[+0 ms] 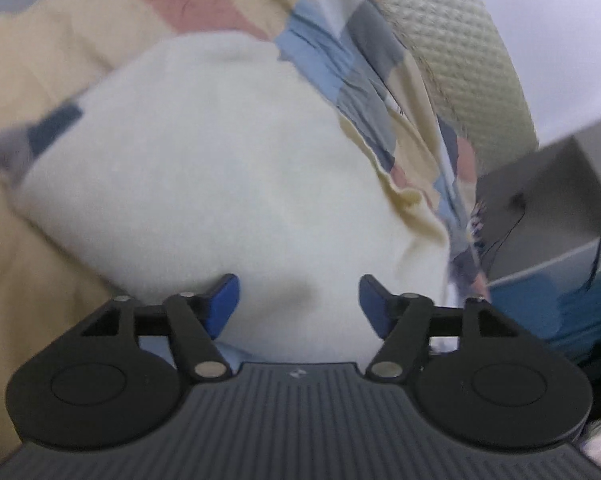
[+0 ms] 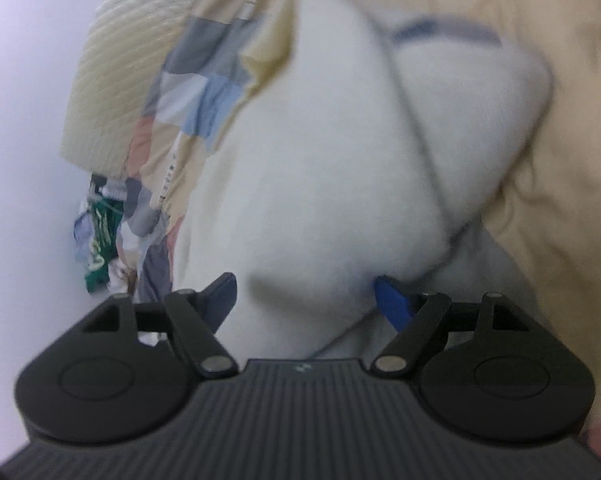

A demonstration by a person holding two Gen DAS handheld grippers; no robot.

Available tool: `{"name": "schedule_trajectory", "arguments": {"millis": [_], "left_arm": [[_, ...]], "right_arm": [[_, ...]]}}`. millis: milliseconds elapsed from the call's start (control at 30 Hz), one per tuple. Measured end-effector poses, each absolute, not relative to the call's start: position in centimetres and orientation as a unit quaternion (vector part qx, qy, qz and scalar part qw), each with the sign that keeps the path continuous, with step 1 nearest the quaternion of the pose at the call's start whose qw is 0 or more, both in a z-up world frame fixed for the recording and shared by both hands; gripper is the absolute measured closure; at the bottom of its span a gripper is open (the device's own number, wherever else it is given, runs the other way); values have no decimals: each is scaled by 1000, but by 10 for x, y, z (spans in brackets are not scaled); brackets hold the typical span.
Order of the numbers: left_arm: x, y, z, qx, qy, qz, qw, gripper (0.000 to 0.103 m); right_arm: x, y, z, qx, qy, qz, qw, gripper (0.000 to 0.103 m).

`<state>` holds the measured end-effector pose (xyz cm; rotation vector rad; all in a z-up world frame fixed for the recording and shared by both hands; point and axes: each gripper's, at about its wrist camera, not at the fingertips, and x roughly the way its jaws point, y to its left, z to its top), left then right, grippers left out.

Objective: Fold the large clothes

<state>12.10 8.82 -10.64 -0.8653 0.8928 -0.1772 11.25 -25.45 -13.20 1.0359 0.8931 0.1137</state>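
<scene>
A white fleece garment (image 1: 204, 168) with a dark blue and grey trim (image 1: 40, 136) lies folded on a pale yellow bed sheet (image 1: 28, 60). My left gripper (image 1: 298, 300) is open, its blue fingertips (image 1: 224, 298) spread wide with the garment's near edge between them. In the right wrist view the same garment (image 2: 320, 168) shows a folded layer with a dark trim line (image 2: 432, 30). My right gripper (image 2: 306, 298) is open too, with white cloth bulging between its fingertips (image 2: 392, 306). Both views are blurred.
A patchwork quilt (image 1: 340, 60) in blue, grey and pink lies bunched beyond the garment, with a cream textured headboard (image 1: 460, 48) behind it. A grey box (image 1: 540, 208) and teal cloth (image 1: 560, 312) sit at the right. Green-and-white clothes (image 2: 98, 236) hang by the wall.
</scene>
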Motion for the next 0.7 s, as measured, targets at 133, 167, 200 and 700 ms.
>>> {"name": "schedule_trajectory", "arguments": {"millis": [133,167,200,700], "left_arm": [[119,92,-112,-441,424,-78,787,17],[118,92,-113,-443,430,-74,784,16],[118,91,-114,-445,437,-70,779,15],[126,145,-195,-644,417,12,642,12]], "right_arm": [[122,-258,-150,526,411,59,742,21],[123,-258,-150,530,408,61,740,21],[124,-258,-150,534,406,63,739,21],[114,-265,-140,563,376,92,730,22]]}}
